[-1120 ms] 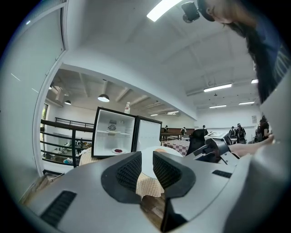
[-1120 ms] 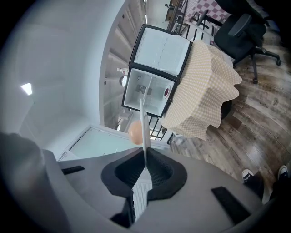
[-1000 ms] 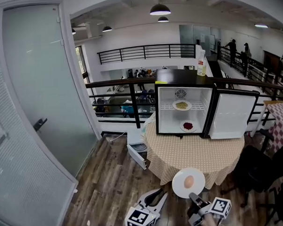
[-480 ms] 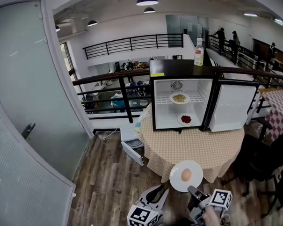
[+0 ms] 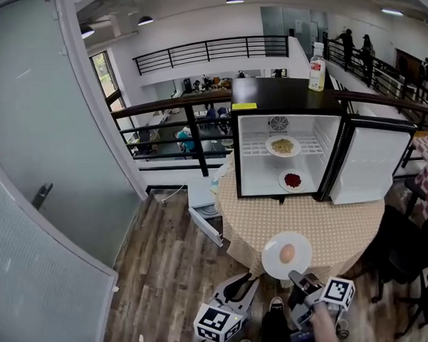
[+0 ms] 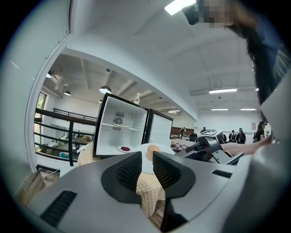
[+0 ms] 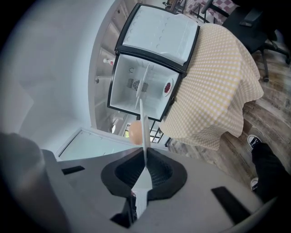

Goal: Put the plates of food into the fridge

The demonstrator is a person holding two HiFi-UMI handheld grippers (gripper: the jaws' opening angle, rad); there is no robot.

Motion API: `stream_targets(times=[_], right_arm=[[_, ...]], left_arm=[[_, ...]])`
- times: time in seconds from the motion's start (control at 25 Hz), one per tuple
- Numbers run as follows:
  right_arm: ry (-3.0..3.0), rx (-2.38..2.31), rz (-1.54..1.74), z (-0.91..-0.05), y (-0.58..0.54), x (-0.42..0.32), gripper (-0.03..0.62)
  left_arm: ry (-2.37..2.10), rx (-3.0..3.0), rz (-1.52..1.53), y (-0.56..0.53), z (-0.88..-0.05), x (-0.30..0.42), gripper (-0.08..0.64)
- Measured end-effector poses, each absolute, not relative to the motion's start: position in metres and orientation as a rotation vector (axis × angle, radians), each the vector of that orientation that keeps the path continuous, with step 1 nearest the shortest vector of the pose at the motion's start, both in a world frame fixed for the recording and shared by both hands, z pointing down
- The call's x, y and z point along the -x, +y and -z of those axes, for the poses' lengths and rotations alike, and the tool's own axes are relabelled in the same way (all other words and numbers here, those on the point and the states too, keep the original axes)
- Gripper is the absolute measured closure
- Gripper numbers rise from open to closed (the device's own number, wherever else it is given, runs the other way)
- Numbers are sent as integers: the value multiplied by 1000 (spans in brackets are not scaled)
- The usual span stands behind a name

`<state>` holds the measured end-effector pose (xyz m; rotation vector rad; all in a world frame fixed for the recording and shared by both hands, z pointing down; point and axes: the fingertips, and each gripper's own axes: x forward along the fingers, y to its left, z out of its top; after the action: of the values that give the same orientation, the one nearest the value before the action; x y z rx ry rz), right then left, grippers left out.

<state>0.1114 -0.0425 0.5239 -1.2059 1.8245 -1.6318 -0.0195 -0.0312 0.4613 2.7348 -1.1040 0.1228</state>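
The fridge point(image 5: 287, 153) stands open at the far side of the surface point(image 5: 308, 223), its door point(image 5: 370, 170) swung right. The right gripper point(image 5: 298, 278), near and right, has its fingers point(image 7: 159, 172) clamped on the rim of a white plate point(image 5: 274, 262), held above the surface's near edge. The left gripper point(image 5: 246, 286), just left of it, has its fingers a narrow gap apart with nothing between them. In the fridge, a plate of yellow food point(image 5: 282, 146) lies on the upper shelf and a plate of red food point(image 5: 292, 179) on the floor. A bottle point(image 5: 317, 57) stands on top. A round tan food point(image 5: 287, 253) lies on the held plate.
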Motion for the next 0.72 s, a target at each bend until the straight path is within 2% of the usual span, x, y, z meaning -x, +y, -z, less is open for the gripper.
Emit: stream_targets(times=[0.72], right_arm=[[1895, 1121, 1790, -536, -233, -175, 568]], left_arm=[[-1237, -2666, -170, -204, -457, -69, 477]])
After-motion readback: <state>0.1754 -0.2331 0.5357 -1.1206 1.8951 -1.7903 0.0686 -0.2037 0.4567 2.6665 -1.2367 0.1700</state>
